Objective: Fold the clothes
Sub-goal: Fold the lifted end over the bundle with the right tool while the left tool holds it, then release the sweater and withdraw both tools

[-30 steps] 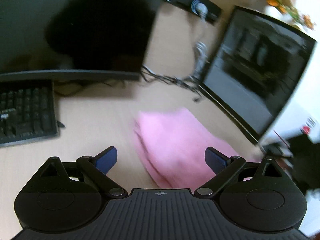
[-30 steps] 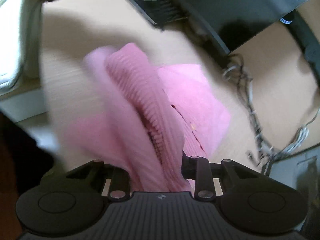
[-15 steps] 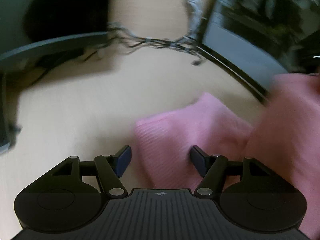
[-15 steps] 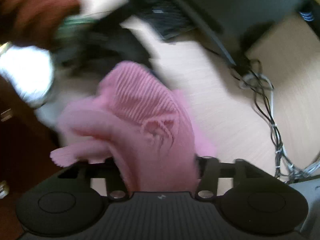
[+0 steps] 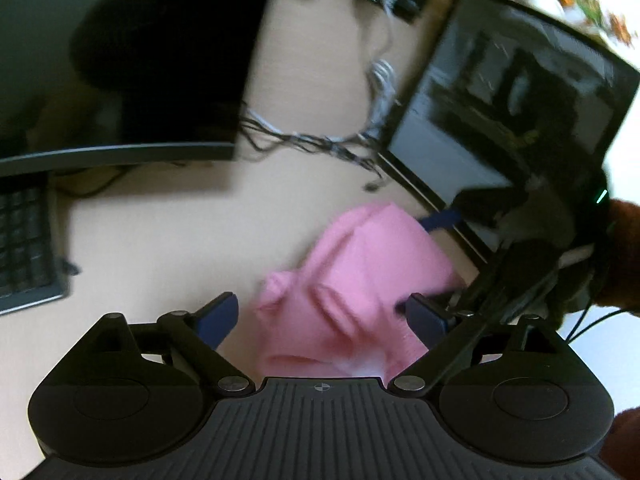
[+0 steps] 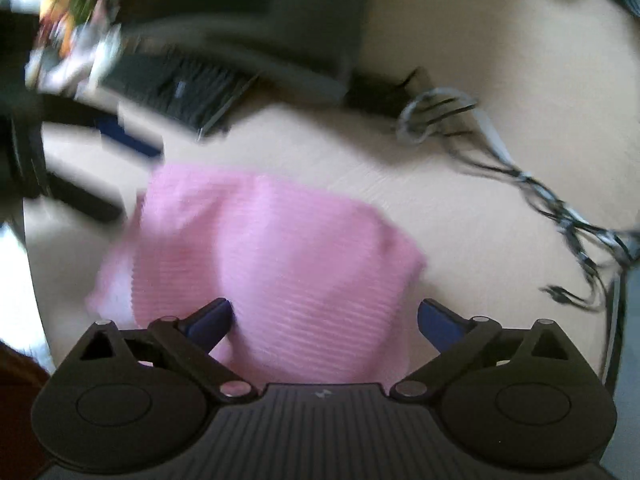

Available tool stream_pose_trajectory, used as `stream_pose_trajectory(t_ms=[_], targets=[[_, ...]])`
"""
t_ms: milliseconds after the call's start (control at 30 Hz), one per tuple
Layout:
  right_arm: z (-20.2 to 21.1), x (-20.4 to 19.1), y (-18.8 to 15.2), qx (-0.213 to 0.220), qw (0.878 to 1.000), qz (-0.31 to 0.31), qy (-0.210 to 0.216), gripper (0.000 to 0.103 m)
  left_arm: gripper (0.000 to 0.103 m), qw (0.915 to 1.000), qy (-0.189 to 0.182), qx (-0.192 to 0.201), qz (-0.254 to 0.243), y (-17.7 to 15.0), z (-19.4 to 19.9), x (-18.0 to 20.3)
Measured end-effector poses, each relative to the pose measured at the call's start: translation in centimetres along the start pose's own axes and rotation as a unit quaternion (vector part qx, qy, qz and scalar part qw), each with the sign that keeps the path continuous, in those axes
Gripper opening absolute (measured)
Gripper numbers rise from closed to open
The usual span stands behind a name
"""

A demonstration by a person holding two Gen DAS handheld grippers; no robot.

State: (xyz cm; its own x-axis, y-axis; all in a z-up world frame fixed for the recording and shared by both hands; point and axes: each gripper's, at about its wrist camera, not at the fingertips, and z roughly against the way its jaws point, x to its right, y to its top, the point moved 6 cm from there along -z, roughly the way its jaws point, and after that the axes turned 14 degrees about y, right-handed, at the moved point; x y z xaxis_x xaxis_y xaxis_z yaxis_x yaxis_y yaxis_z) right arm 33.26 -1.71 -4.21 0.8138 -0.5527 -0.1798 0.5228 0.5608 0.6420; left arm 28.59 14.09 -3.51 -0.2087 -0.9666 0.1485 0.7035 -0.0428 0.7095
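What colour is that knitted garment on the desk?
Pink, with a fine ribbed knit; the right wrist view shows it best.

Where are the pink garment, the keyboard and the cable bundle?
pink garment (image 6: 280, 264): right wrist view, ribbed middle.
keyboard (image 5: 24, 248): left wrist view, key area.
cable bundle (image 5: 316, 142): left wrist view, tangled middle.

Each gripper, left (image 5: 320, 316) and right (image 6: 325, 316), has a black ribbed body with two round caps, black linkage arms on silver screws and blue fingers (image 5: 218, 314). A rust-brown sleeve (image 5: 624, 256) shows right of the left gripper.
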Motion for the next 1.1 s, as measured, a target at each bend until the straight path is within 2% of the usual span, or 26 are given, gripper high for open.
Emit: stream_pose_trajectory(t_ms=[133, 267, 300, 367, 400, 433, 467, 567, 600, 667, 700, 733, 767, 800, 867, 1033, 1067, 1100], targets=[[3.4, 0.8, 0.7, 0.094, 0.993, -0.068, -0.007, 0.102, 0.095, 0.9997, -0.003, -0.020, -0.013, -0.9, -1.1, 1.4], [1.6, 2.8, 0.9, 0.132, 0.983, -0.125, -0.006, 0.102, 0.095, 0.9984, 0.002, -0.056, 0.007, -3.0, -2.7, 0.9], [0.6, 3.3, 1.0, 0.139, 0.980, -0.144, -0.003, 0.100, 0.095, 0.9981, 0.003, -0.059, 0.016, -3.3, -3.2, 0.6], [-1.3, 4.2, 0.4, 0.144, 0.969, -0.199, 0.017, 0.064, 0.083, 0.9972, 0.001, -0.062, 0.042, -3.6, -4.2, -0.1], [-1.6, 4.5, -0.1, 0.145, 0.961, -0.231, 0.032, 0.032, 0.066, 0.9963, -0.003, -0.065, 0.056, -3.5, -4.5, -0.2], [-1.5, 4.6, -0.7, 0.150, 0.952, -0.262, 0.047, 0.026, 0.055, 0.9954, -0.014, -0.068, 0.067, -3.4, -4.6, -0.1], [-0.9, 4.3, -1.3, 0.156, 0.946, -0.278, 0.055, 0.025, 0.054, 0.9951, -0.028, -0.063, 0.070, -3.1, -4.2, 0.1], [2.5, 2.2, -3.9, 0.164, 0.951, -0.261, 0.031, 0.025, 0.053, 0.9971, -0.061, -0.028, 0.036, -2.5, -2.3, 1.3], [2.9, 2.3, -5.0, 0.156, 0.952, -0.264, 0.017, 0.025, 0.054, 0.9975, -0.062, -0.023, 0.025, -2.4, -2.2, 1.7], [2.3, 3.2, -6.8, 0.130, 0.952, -0.275, -0.017, 0.025, 0.054, 0.9988, -0.036, -0.029, 0.014, -2.3, -3.3, 1.7], [1.4, 3.9, -7.4, 0.116, 0.953, -0.277, -0.034, 0.030, 0.055, 0.9991, -0.018, -0.037, 0.012, -2.3, -4.1, 1.4], [0.5, 4.5, -8.0, 0.102, 0.955, -0.275, -0.051, 0.044, 0.056, 0.9987, 0.001, -0.048, 0.014, -2.5, -5.1, 0.9], [-0.2, 5.0, -8.4, 0.093, 0.956, -0.268, -0.070, 0.052, 0.056, 0.9982, 0.018, -0.056, 0.013, -2.6, -5.9, 0.5], [-0.5, 5.2, -8.4, 0.094, 0.957, -0.260, -0.085, 0.059, 0.057, 0.9975, 0.032, -0.062, 0.010, -2.6, -6.5, 0.1], [-0.5, 4.8, -7.6, 0.103, 0.960, -0.240, -0.098, 0.059, 0.057, 0.9961, 0.054, -0.070, 0.007, -2.7, -7.3, -0.6], [1.6, 2.7, -4.6, 0.135, 0.970, -0.180, -0.092, 0.059, 0.057, 0.9975, 0.053, -0.046, 0.007, -1.9, -5.6, -0.7], [2.1, 2.4, -4.4, 0.137, 0.970, -0.175, -0.094, 0.062, 0.058, 0.9980, 0.049, -0.040, 0.008, -1.5, -5.4, -0.6], [2.5, 2.2, -4.4, 0.139, 0.970, -0.173, -0.096, 0.065, 0.066, 0.9984, 0.046, -0.033, 0.007, -1.2, -5.3, -0.4]])
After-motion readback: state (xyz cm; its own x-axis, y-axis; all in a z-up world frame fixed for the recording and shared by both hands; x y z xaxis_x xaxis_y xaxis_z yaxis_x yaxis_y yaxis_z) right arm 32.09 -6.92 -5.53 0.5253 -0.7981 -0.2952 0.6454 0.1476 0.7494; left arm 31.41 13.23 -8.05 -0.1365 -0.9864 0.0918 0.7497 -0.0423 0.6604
